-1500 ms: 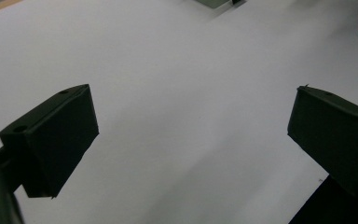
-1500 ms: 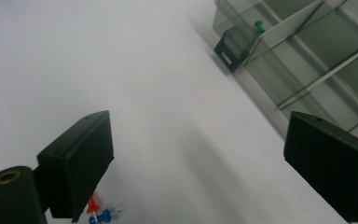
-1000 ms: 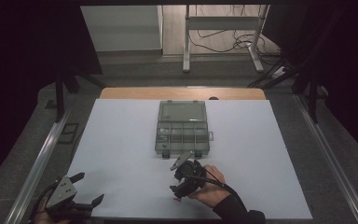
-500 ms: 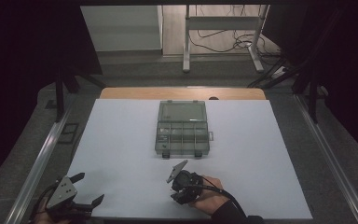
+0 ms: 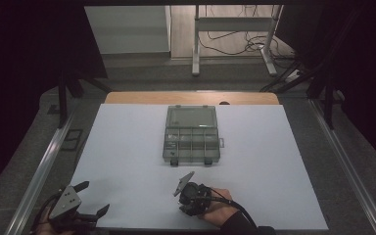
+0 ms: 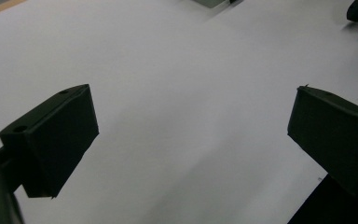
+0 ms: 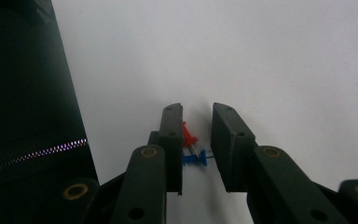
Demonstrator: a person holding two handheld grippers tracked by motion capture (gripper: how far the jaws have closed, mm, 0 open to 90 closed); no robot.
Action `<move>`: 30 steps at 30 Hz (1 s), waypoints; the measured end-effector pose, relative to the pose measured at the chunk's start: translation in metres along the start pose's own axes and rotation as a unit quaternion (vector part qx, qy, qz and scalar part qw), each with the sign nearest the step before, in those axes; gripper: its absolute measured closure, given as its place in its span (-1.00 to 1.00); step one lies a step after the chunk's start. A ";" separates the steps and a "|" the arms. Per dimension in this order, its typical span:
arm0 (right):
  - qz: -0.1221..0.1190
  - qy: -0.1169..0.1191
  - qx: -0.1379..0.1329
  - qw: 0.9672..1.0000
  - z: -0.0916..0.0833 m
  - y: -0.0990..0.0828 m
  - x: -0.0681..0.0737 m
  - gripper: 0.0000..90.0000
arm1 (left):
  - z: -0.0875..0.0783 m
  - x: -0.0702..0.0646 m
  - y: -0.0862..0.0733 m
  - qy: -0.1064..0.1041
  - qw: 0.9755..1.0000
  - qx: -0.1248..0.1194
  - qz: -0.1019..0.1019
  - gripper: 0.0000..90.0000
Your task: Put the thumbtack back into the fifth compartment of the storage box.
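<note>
Left tongs (image 5: 89,198): black body topped by a grey three-cornered plate with small dark screw holes; its two jaws were blocky, matte black wedges, each with a small hole near the top edge. Right tongs (image 7: 196,140): slim black jaws on black link arms carrying brass-coloured ringed rivets; a grey three-cornered plate sat on the body; a black cable trailed back over a dark sleeve (image 5: 237,226).

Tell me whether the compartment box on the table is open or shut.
Shut. In the high view the compartment box lies flat on the white table, its clear lid down over the dividers and both front latches at the near edge.
</note>
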State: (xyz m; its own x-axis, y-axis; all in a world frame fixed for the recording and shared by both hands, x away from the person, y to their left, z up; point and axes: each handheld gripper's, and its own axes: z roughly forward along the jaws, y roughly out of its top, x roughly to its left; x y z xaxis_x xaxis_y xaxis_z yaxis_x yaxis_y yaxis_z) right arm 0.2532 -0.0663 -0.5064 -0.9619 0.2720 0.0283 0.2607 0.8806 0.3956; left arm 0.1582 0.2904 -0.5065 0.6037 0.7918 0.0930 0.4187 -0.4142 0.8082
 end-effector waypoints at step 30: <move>0.021 -0.020 -0.044 0.999 -0.013 -0.001 -0.013 0.84 | 0.002 -0.002 0.001 0.001 1.000 0.010 0.010 -0.96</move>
State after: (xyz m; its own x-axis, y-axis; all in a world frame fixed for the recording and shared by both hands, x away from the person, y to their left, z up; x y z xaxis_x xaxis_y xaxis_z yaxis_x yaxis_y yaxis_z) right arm 0.2644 -0.0755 -0.4957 -0.9459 0.3242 0.0106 0.2903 0.8316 0.4735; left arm 0.1588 0.2873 -0.5069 0.6109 0.7840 0.1101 0.4195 -0.4384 0.7949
